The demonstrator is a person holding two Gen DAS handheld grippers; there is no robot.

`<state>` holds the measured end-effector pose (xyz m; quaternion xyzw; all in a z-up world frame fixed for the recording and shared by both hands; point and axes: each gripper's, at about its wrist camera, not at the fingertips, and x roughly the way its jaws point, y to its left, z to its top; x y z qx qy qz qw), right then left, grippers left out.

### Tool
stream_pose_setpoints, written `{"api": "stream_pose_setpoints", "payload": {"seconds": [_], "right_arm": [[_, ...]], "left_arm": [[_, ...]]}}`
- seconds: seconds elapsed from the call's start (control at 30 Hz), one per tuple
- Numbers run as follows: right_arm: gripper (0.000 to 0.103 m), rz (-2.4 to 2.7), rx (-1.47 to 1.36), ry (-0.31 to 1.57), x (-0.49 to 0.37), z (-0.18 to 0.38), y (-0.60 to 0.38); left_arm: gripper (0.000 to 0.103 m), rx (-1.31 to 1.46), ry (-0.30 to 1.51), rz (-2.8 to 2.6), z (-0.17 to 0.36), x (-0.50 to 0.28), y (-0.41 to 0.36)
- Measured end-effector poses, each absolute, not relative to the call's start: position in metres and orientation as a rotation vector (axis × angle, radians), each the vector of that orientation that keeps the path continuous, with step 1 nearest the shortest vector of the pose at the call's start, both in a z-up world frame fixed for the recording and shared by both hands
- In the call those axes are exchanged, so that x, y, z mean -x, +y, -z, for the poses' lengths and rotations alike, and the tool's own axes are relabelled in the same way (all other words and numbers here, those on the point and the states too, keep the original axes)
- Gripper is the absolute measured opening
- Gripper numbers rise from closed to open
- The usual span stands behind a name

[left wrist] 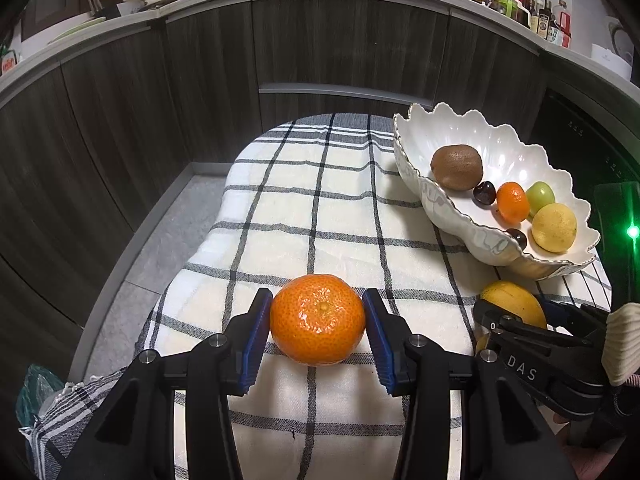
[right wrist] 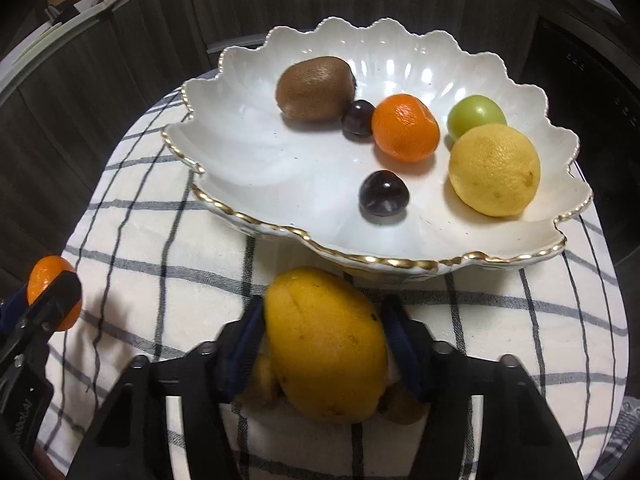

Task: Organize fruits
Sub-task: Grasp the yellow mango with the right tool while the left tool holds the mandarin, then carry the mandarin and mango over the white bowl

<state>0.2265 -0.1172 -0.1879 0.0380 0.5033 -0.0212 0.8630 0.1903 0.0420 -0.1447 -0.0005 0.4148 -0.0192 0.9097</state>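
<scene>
Left wrist view: left hand-held gripper (left wrist: 318,322) clamps the round orange mandarin (left wrist: 318,319) on the checked white cloth (left wrist: 304,208).

Right wrist view: right hand-held gripper (right wrist: 325,334) squeezes the yellow mango (right wrist: 326,340), just before the scalloped white gold-rimmed bowl (right wrist: 256,152).

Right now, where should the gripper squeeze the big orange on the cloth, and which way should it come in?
Squeeze the mandarin across its widest middle, coming in low and level from the near side, as the left gripper does. It sits stem-dimple up and slightly flattened on the checked cloth, so its bulging sides meet the blue pads squarely.
</scene>
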Motion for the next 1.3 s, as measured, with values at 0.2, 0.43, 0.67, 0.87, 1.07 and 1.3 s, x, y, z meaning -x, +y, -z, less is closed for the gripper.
{"api": "stream_pose_setpoints", "payload": {"seconds": [0.2, 0.43, 0.67, 0.87, 1.07, 1.3], "right_arm": [[0.054, 0.035, -0.096, 1.037, -0.219, 0.183, -0.118], [0.052, 0.002, -0.074, 1.01, -0.21, 0.169, -0.115], [0.049, -0.023, -0.066, 0.97, -0.194, 0.155, -0.116], [0.034, -0.032, -0.064, 0.939, -0.191, 0.145, -0.119], [0.031, -0.047, -0.073, 0.931, -0.187, 0.144, -0.122], [0.03, -0.051, -0.089, 0.927, -0.183, 0.143, -0.124]], "left_arm": [[0.045, -0.002, 0.848, 0.049, 0.143, -0.189, 0.039], [0.045, -0.007, 0.844, 0.064, 0.14, -0.186, 0.036], [0.045, -0.015, 0.827, 0.085, 0.133, -0.179, 0.029], [0.046, -0.019, 0.814, 0.096, 0.128, -0.175, 0.024], [0.045, -0.027, 0.807, 0.102, 0.125, -0.173, 0.02], [0.046, -0.034, 0.805, 0.11, 0.125, -0.171, 0.017]]}}
